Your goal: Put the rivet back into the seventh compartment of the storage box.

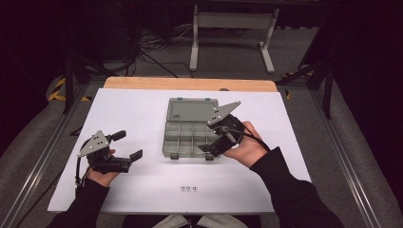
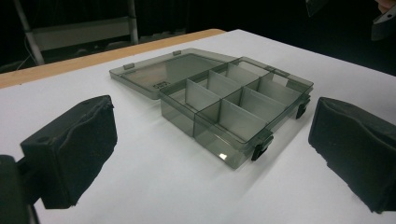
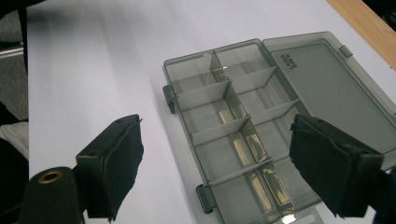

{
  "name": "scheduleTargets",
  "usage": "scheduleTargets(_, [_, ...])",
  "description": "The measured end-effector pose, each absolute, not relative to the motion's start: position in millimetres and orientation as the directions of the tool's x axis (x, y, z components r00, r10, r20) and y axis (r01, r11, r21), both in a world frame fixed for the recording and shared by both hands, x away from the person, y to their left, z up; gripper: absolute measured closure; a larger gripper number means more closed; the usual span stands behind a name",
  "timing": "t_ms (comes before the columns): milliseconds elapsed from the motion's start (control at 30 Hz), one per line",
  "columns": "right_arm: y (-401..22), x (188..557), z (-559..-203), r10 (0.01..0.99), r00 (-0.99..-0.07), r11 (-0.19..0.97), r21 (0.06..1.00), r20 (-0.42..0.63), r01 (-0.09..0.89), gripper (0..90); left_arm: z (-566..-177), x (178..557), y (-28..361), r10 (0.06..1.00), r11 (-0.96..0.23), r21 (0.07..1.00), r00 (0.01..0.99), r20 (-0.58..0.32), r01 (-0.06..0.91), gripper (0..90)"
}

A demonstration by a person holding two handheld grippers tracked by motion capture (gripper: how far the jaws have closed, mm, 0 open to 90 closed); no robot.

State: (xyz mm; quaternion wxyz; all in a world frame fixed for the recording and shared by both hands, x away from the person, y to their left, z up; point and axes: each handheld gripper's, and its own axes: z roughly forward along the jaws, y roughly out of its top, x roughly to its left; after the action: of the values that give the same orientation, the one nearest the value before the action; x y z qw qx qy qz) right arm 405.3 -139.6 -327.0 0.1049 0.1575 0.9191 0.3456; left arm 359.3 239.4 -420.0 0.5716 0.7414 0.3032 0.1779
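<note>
White table (image 1: pixel 133 114) bears an open organizer box (image 1: pixel 190 128) (right gripper (image 1: pixel 215 135) gaping above).

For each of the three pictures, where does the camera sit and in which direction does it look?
High view: above the person's side, looking forward and down on the white table; both hands show, with the left gripper and right gripper.
Left gripper view: rides on the left gripper, low over the table, facing the open compartment box; its own two black jaws show, wide apart.
Right gripper view: rides on the right gripper, looking down into the box; its jaws show, apart.
Shared: all three views show the box with its lid laid open.
</note>
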Motion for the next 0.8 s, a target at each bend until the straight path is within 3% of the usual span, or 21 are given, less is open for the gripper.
scheduleTargets(800, [-117.7,388.7,-333.2,0.274,-0.959,0.855,0.476,-0.080,0.205,18.6,-421.2,358.8,237.8,0.645,-0.176,0.951,0.760,-0.083,0.253,2.6])
